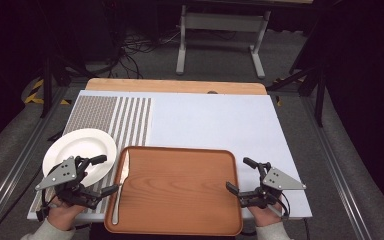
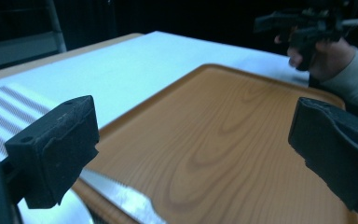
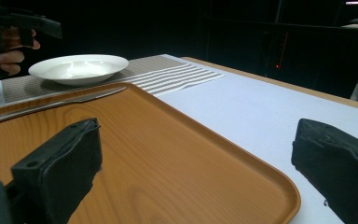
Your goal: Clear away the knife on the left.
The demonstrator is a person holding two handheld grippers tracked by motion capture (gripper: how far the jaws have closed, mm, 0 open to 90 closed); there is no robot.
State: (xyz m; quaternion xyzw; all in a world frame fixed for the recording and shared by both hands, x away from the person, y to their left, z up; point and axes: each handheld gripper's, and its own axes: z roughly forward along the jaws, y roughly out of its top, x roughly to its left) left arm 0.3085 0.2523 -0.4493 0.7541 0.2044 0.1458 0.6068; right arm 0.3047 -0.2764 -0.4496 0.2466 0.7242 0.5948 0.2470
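Jaws gaping, left gripper [image 1: 101, 175] hides plate [image 1: 80, 145] edge.

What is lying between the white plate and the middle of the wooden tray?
A knife lies on the tray's left rim, beside the plate, in the high view.

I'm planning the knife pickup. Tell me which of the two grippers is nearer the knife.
The left gripper: its open jaws sit beside the knife on the tray's left rim. The right gripper is across the tray.

left gripper [image 1: 101, 174]: jaws wide apart, empty | right gripper [image 1: 240, 173]: jaws wide apart, empty
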